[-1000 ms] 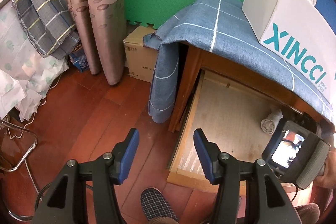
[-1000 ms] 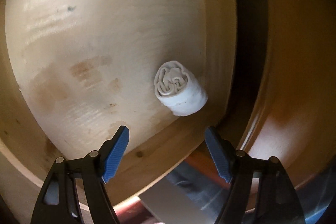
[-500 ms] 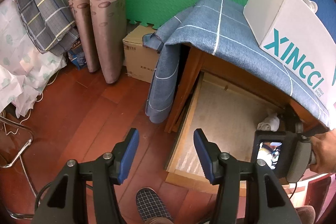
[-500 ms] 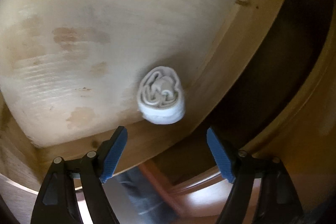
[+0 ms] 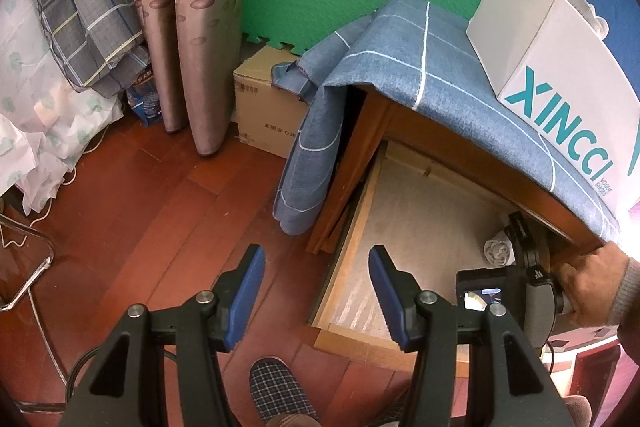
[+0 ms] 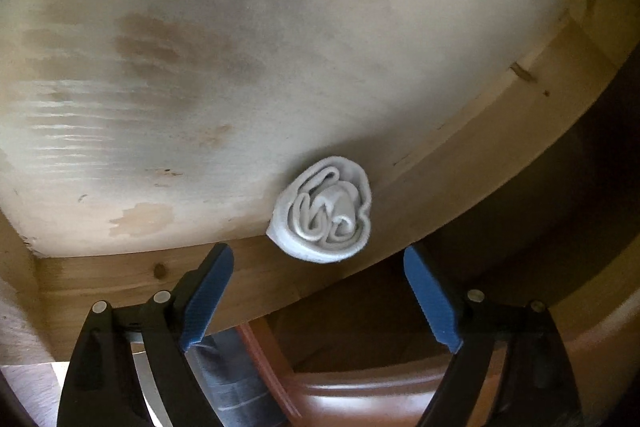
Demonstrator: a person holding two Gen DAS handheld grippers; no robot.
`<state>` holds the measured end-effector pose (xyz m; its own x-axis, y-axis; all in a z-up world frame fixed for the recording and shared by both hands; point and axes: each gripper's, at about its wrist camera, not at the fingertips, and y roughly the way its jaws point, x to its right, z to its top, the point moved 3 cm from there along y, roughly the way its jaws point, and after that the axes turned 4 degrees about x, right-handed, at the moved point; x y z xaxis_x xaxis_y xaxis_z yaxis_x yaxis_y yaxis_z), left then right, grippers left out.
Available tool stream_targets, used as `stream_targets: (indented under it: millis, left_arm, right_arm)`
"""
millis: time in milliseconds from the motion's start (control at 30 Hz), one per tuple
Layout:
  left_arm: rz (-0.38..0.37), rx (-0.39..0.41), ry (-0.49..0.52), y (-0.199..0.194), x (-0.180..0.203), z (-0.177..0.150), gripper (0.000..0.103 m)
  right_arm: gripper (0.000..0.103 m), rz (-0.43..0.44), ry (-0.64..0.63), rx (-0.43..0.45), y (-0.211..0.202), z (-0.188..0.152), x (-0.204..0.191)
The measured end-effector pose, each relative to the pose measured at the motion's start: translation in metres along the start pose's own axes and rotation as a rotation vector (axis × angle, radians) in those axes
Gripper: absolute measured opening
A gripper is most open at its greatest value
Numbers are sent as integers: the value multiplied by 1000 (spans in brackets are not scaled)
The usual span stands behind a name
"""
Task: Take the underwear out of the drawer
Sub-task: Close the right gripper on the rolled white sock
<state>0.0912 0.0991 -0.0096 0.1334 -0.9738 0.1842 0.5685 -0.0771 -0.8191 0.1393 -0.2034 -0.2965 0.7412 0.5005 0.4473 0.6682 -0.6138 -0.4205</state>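
Drawer point(image 5: 424, 227) already pulled out, so step 1 done. Left to do: grab, lift, carry clear. Rolled white underwear point(image 6: 324, 213) not yet gripped, lying on drawer floor, tucked against the drawer's wooden side wall near a corner; also visible from left cam point(image 5: 498, 251), deep under the overhanging cabinet top.

Right tool point(image 6: 318, 297) just short of the roll, jaws wide and opening further, nothing pressed btw pads; roll sits slightly ahead of the tips, roughly centred on the gap. Right hand point(image 5: 592, 283) seen beside drawer's far corner. Left tool point(image 5: 316, 297) parked over wood floor just outside drawer's near side, jaws about half open, empty.

Judged progress: approx halfway, approach nearly done, grasp pending.

Around the drawer: blue checked cloth point(image 5: 400, 59) draped over the surface above it, one flap hanging past the corner; white XINCCI shoebox point(image 5: 560, 83) on top; cardboard box point(image 5: 264, 115) behind; curtains point(image 5: 188, 19) further off; slipper point(image 5: 280, 387) in front.

In the way: cabinet top overhang limits lift room; side wall crowds one pad. Likely need to draw roll outward before raising.
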Motion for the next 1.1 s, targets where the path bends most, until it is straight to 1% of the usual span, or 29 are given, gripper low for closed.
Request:
stream_targets:
  millis: [200,367,400,500,567,600,667,700,733,767,833,933,1067,1100]
  left_arm:
    - [9,-5,-8,1,-2,-1,55]
    - [10,-7,-16,1,-3,0,55]
    - [10,-7,-16,1,-3,-1,55]
    - [5,-8,-18,1,-3,-1,55]
    - [4,-9,-22,1,-5,0,55]
    - [3,-10,-24,1,-5,0,55]
    - [1,-10,-28,1,-5,0,55]
    - [0,-9,-30,1,-5,0,55]
    - [-1,-9,-32,1,-5,1,55]
    - [-2,-9,-33,1,-5,1,55]
    - [-2,-10,-33,1,-6,1,55]
    - [-3,-10,-33,1,-6,1,55]
    - [0,-9,-33,2,-5,1,55]
    - [0,-10,-33,2,-5,1,55]
  right_arm:
    - [85,-55,-68,-19,13,5,1]
    - [85,-57,-109,-34,20,9,0]
    - [85,-59,-120,-40,11,13,0]
    - [85,-55,-140,-65,20,13,-4]
    - [85,-45,-140,-67,23,14,-5]
    - [85,-44,-141,-66,30,13,-6]
    - [77,-50,-142,-53,32,14,-9]
    - [66,-55,-138,-49,34,13,-9]
    - [60,-63,-131,-48,34,14,-9]
    - [58,-72,-119,-46,33,15,-7]
    - [47,-70,-92,-32,30,16,-7]
    - [42,-72,-50,-19,27,16,0]
    - [40,-79,38,11,21,15,10]
    - [40,-77,59,18,25,13,8]
